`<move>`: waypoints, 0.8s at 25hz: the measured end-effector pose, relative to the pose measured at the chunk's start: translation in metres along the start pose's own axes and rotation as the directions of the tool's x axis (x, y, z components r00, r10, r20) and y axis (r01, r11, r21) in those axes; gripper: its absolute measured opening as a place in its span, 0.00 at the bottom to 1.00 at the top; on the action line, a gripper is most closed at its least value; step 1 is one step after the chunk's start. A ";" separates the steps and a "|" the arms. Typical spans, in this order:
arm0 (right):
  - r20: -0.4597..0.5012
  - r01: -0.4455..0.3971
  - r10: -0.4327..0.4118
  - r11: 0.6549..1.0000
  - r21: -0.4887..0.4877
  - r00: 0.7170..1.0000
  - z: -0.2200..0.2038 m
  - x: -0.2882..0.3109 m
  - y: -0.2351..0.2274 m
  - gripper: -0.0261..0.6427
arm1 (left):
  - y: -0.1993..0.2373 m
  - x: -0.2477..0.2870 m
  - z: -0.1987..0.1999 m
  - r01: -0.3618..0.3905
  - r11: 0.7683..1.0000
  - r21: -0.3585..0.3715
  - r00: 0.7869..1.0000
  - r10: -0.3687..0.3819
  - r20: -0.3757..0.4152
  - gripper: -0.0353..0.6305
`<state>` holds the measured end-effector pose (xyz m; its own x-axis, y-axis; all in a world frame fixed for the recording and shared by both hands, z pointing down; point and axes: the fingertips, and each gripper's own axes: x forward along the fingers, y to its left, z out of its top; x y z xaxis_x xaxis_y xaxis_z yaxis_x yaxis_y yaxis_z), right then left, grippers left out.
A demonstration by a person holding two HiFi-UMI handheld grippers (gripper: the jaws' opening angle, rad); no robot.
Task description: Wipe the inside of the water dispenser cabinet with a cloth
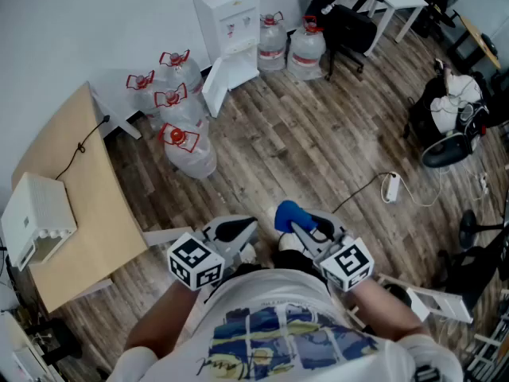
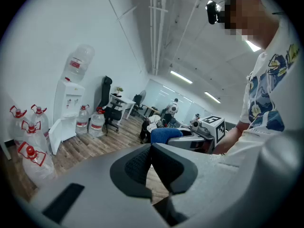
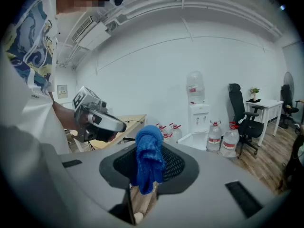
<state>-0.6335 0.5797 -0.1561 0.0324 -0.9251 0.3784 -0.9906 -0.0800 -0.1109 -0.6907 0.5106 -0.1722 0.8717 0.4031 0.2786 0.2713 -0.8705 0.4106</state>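
The white water dispenser (image 1: 230,18) stands against the far wall with its lower cabinet door (image 1: 215,86) swung open; it also shows in the left gripper view as the dispenser (image 2: 66,103) and in the right gripper view as the dispenser (image 3: 198,112). My right gripper (image 1: 294,220) is shut on a blue cloth (image 3: 148,156), the cloth (image 1: 288,213) bunched at the tips. My left gripper (image 1: 237,229) is shut with nothing between its jaws. Both are held close to my body, well short of the dispenser.
Several big water bottles (image 1: 176,106) lie and stand left of the dispenser, two more bottles (image 1: 290,46) to its right. A wooden table (image 1: 71,205) carries a white box (image 1: 36,217). A power strip (image 1: 390,186) and cord lie on the floor; office chairs (image 1: 445,126) stand right.
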 end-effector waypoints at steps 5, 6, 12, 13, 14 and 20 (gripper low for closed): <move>-0.003 -0.005 0.005 1.000 -0.018 1.000 0.004 -0.012 -0.023 0.18 | -0.013 0.028 0.013 0.008 1.000 -0.001 1.000 -0.008 -0.003 0.06; -0.004 -0.007 0.006 1.000 -0.021 1.000 0.005 -0.015 -0.029 0.18 | -0.015 0.035 0.016 0.007 1.000 -0.003 1.000 -0.007 -0.002 0.06; 0.008 -0.027 0.027 1.000 -0.013 1.000 0.010 -0.029 -0.070 0.18 | -0.024 0.079 0.034 0.005 1.000 -0.010 1.000 -0.005 0.004 0.06; 0.023 -0.035 0.036 0.999 -0.011 0.999 0.011 -0.032 -0.078 0.18 | -0.025 0.086 0.037 0.002 1.000 -0.011 1.000 -0.002 0.006 0.06; 0.041 -0.043 0.044 0.999 -0.014 0.998 0.012 -0.035 -0.086 0.18 | -0.026 0.093 0.041 -0.001 1.000 -0.010 1.000 0.001 0.006 0.06; 0.067 -0.054 0.056 0.998 -0.031 0.996 0.012 -0.051 -0.132 0.18 | -0.034 0.130 0.054 -0.007 1.000 0.007 1.000 0.007 0.014 0.06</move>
<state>-0.5027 0.6332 -0.1722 -0.0138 -0.9509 0.3091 -0.9945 -0.0189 -0.1027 -0.5649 0.5774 -0.1967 0.8793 0.3928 0.2694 0.2677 -0.8753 0.4026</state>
